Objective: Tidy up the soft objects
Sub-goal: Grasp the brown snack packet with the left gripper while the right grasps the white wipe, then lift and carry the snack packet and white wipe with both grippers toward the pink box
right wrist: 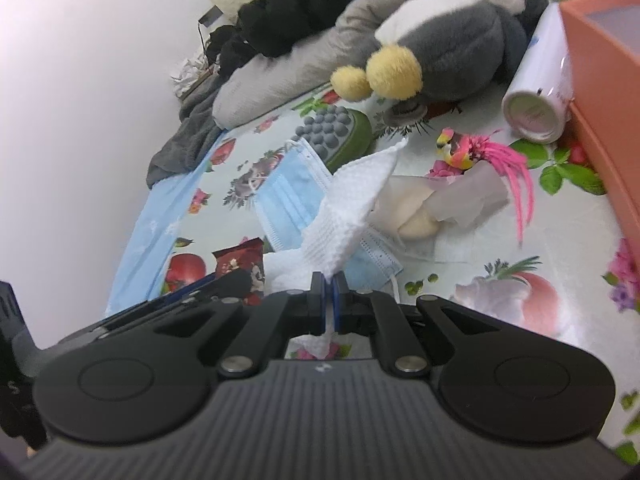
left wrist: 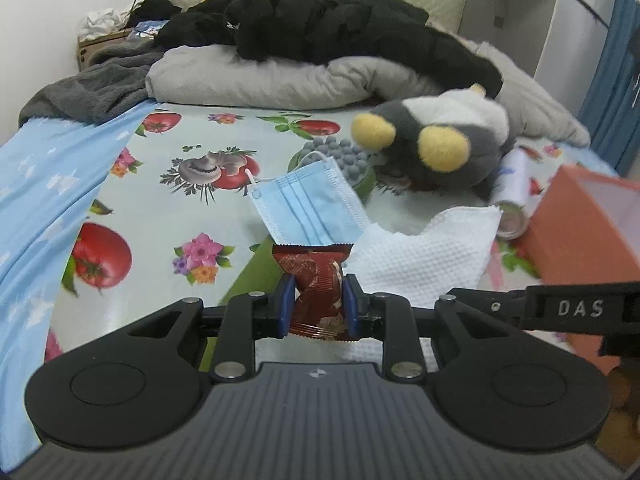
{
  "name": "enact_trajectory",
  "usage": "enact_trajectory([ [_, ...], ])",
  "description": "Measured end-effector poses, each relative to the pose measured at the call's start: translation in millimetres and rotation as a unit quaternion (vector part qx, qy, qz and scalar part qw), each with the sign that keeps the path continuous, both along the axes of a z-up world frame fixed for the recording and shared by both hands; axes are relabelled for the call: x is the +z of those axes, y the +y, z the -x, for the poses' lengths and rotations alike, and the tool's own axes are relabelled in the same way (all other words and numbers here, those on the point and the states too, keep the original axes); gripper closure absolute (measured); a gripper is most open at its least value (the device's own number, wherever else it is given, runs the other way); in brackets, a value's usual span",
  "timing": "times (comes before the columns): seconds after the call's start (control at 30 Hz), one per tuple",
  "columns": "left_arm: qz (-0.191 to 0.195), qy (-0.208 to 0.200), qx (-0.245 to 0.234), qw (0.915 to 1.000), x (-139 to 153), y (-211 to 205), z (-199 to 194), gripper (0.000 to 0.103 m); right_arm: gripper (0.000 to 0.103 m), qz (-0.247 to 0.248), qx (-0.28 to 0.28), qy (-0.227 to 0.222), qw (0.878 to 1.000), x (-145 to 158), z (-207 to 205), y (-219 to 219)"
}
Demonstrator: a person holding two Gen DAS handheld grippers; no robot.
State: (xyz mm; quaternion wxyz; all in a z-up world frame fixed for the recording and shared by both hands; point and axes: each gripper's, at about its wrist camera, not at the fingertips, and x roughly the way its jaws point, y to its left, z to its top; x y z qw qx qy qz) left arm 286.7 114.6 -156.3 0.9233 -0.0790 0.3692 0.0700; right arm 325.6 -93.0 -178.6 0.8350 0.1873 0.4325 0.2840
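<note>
My left gripper (left wrist: 317,300) is shut on a dark red snack packet (left wrist: 316,284), its blue pads pressing both sides; the same red packet (right wrist: 240,262) shows at the left of the right wrist view. My right gripper (right wrist: 329,290) is shut on a white textured paper towel (right wrist: 348,204), which rises from the pads as a lifted fold. In the left wrist view the towel (left wrist: 424,248) spreads right of the packet. A blue face mask (left wrist: 310,204) lies just beyond. A grey and white plush toy (left wrist: 440,136) with yellow feet lies farther back.
An orange box (left wrist: 580,232) stands at the right, a white cylindrical bottle (right wrist: 540,96) lying beside it. A green massage brush with grey knobs (right wrist: 332,132), a pink feathered toy (right wrist: 496,160) and a clear wrapper with a pale lump (right wrist: 416,216) lie on the flowered sheet (left wrist: 160,216). Pillows and dark clothes fill the back.
</note>
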Motion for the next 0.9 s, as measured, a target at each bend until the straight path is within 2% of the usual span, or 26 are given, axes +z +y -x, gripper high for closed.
enact_trajectory([
  [0.2, 0.002, -0.003, 0.008, 1.0, 27, -22, 40, 0.073, 0.096, 0.004, 0.001, -0.012, 1.0, 20, 36, -21],
  [0.4, 0.023, 0.016, 0.021, 0.9994, 33, -37, 78, 0.073, 0.096, 0.022, -0.002, -0.008, 1.0, 19, 68, -42],
  [0.63, 0.039, 0.043, 0.033, 0.9978, 18, -45, 99, 0.073, 0.096, 0.061, -0.004, 0.002, 0.998, 4, 91, -56],
  [0.9, 0.071, 0.065, 0.04, 0.9945, -8, -36, 106, 0.073, 0.094, 0.108, 0.002, 0.011, 0.994, -12, 111, -64],
])
